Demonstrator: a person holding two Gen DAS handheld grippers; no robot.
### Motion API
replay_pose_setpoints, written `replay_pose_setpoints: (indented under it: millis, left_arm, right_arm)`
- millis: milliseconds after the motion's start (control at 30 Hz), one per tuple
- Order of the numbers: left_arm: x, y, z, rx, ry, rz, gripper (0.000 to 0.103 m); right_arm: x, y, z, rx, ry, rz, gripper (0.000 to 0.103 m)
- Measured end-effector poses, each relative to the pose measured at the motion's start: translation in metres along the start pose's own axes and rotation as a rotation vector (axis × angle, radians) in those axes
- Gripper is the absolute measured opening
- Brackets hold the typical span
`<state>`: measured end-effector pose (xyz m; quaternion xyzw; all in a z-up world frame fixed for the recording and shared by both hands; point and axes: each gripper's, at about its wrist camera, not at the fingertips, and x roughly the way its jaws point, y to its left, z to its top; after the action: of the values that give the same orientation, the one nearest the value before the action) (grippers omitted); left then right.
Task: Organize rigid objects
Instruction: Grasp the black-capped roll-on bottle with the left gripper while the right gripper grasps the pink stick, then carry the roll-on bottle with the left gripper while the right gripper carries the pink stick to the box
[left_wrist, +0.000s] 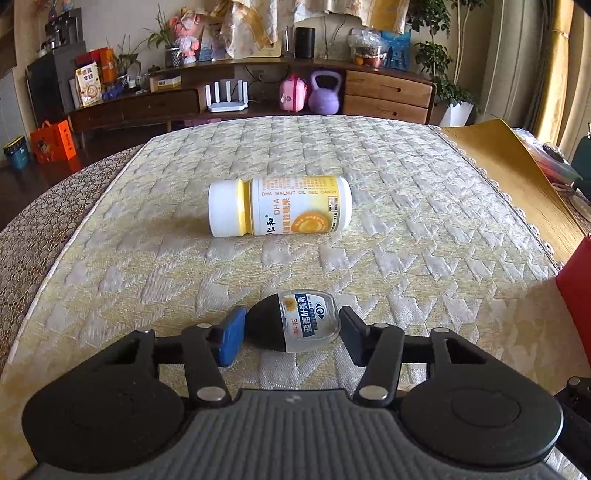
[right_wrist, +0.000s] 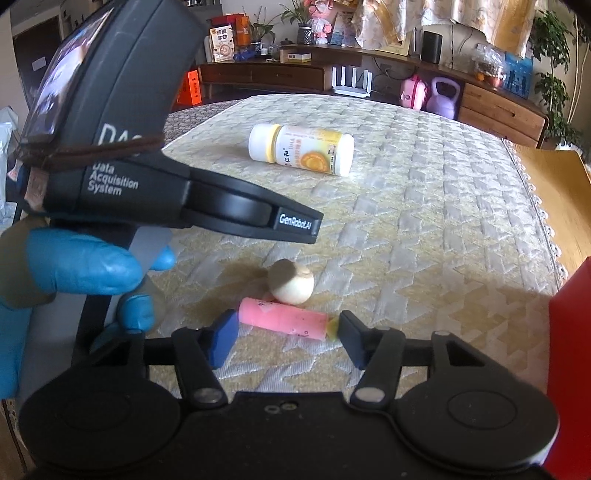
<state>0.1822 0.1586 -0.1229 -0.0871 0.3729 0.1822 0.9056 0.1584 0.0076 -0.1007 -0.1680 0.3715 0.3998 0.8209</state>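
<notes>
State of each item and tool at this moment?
Supplement bottle: lying on its side, capped.
Small bottle: lying between left tool's open fingers.
Pink tube: lying between right tool's open fingers.
Ball: resting beside the pink tube.
Left tool: open.
Right tool: open.

quilted table cover (left_wrist: 406, 229) bears white bottle (left_wrist: 279, 206), small vial (left_wrist: 295, 320), pink tube (right_wrist: 283, 318), ball (right_wrist: 291, 281)

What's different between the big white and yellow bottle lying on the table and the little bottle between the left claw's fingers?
The DHA gel candy bottle is much bigger than the small clear bottle. The candy bottle is opaque white and yellow with a white cap; the small one is see-through with a black cap. The candy bottle lies out in the open, the small one between the open left gripper fingers. Both lie on their sides, caps to the left, on the quilted cloth.
</notes>
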Motion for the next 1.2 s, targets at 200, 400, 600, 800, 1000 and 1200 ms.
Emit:
replay_pose_setpoints:
  millis: [200,400,600,800,1000,1200]
  left_arm:
    - [-0.003,0.006,-0.002,0.003,-0.002,-0.01,0.054]
    - [-0.014,0.008,-0.005,0.0,-0.001,-0.015,0.054]
    - [-0.037,0.008,-0.005,0.001,-0.021,-0.023,0.054]
    - [-0.06,0.004,-0.004,0.01,-0.035,-0.054,0.054]
    - [-0.086,-0.007,-0.002,0.036,-0.058,-0.091,0.054]
    - [-0.114,-0.022,0.002,0.064,-0.106,-0.124,0.054]
  right_arm:
    - [-0.006,-0.004,-0.002,0.015,-0.004,0.008,0.058]
    - [-0.024,-0.011,-0.005,0.038,-0.027,0.008,0.058]
    - [-0.049,-0.02,-0.008,0.069,-0.052,0.004,0.059]
    - [-0.076,-0.028,-0.013,0.091,-0.083,-0.011,0.059]
    - [-0.103,-0.037,-0.014,0.118,-0.125,-0.031,0.059]
    - [-0.131,-0.046,-0.019,0.135,-0.169,-0.049,0.059]
